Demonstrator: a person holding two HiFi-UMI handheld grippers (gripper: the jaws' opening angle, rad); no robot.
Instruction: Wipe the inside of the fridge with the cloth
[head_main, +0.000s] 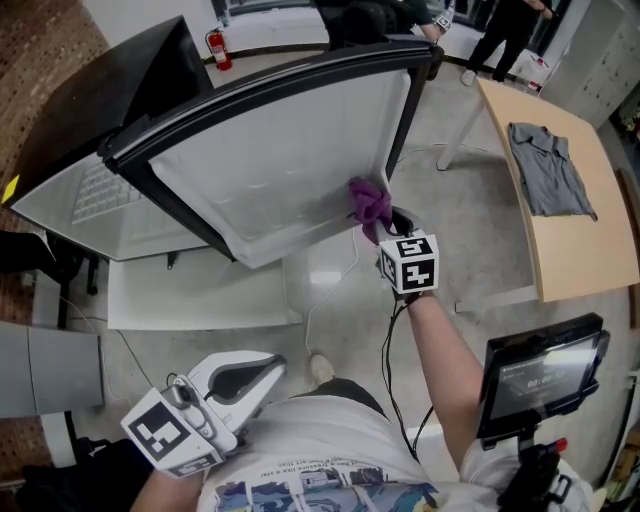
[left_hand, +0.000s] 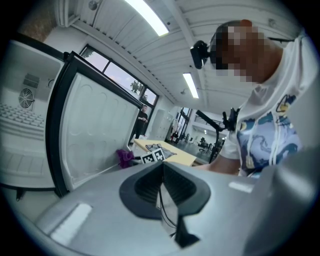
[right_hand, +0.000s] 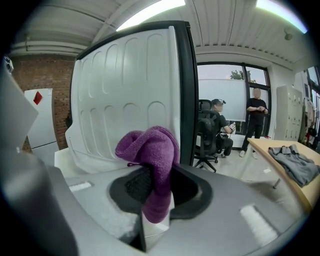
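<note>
Your R gripper (right_hand: 159, 191) pinches the purple cloth (right_hand: 150, 147) against the inner liner of the open fridge door (head_main: 270, 170), near its free edge. L gripper (left_hand: 162, 186): jaws together, empty. Risks: cloth may pull out w/ hard rubbing; unbraced door may swing.

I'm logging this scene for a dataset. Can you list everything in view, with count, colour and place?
fridge: one, white inside, left, open
door: one, white liner with black frame, centre, swung open
cloth: one, purple, by the door's corner
table: one, light wood, right
shirt: one, grey, on the table
fire extinguisher: one, red, far wall
screen: one, black, lower right
chair: one, black, beyond the door
seated person: one, on the chair
standing person: one, dark clothes, far end
left gripper: grey, low by the torso, shut, empty
right gripper: grey, at the door, shut on the cloth
</note>
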